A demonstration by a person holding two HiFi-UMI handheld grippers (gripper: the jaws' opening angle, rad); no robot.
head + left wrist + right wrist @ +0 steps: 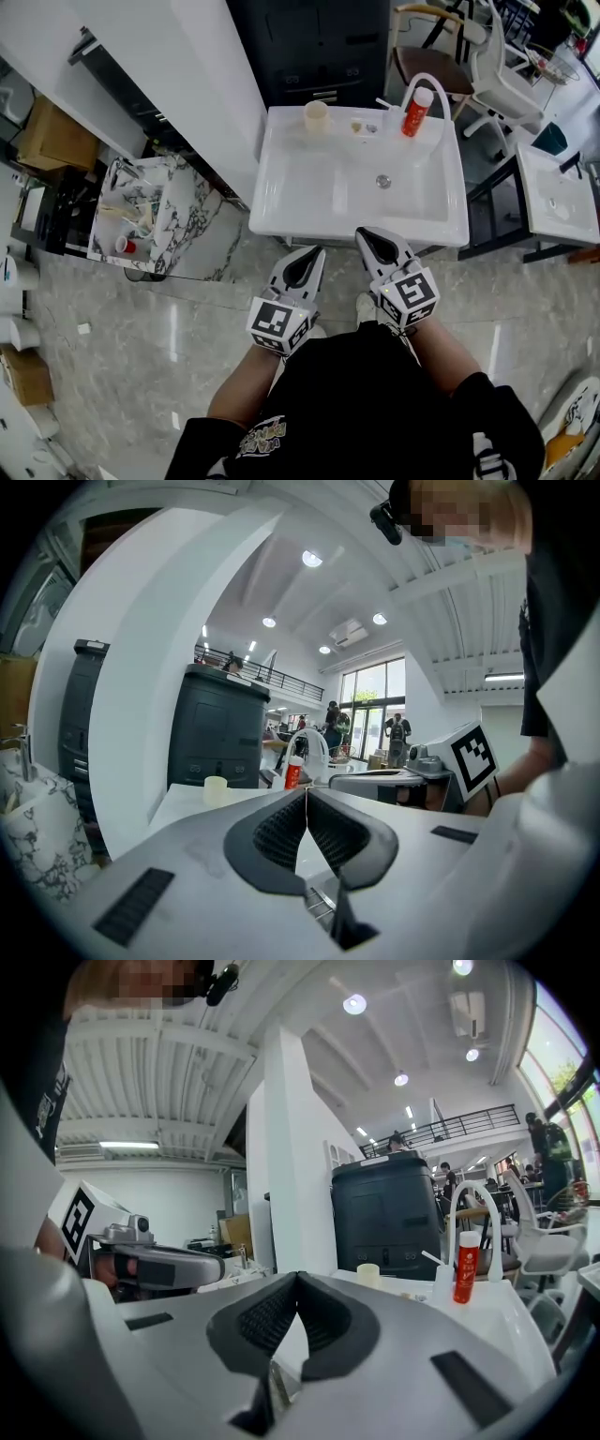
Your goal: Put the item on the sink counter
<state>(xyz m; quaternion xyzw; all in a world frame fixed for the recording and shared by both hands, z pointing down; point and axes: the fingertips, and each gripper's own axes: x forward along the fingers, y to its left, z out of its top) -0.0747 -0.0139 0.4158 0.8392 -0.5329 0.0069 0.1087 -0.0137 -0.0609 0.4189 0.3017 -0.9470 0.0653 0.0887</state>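
A white sink (281,211) stands just ahead of me, its back counter holding a cream cup (317,114), a red bottle (416,111) and a few small bits by the white arched tap (433,86). My left gripper (314,255) and right gripper (367,234) hover side by side at the sink's near rim. Both are shut, with nothing between the jaws. In the left gripper view the left gripper (306,791) points toward the cup (216,789) and bottle (293,772). From the right gripper (297,1277), the cup (368,1274) and bottle (464,1267) lie ahead.
A marble-patterned stand (192,220) with small items sits left of the sink, beside a white pillar (187,66). A dark cabinet (319,47) stands behind the sink. A second white basin (562,197) and chairs (497,66) are at the right.
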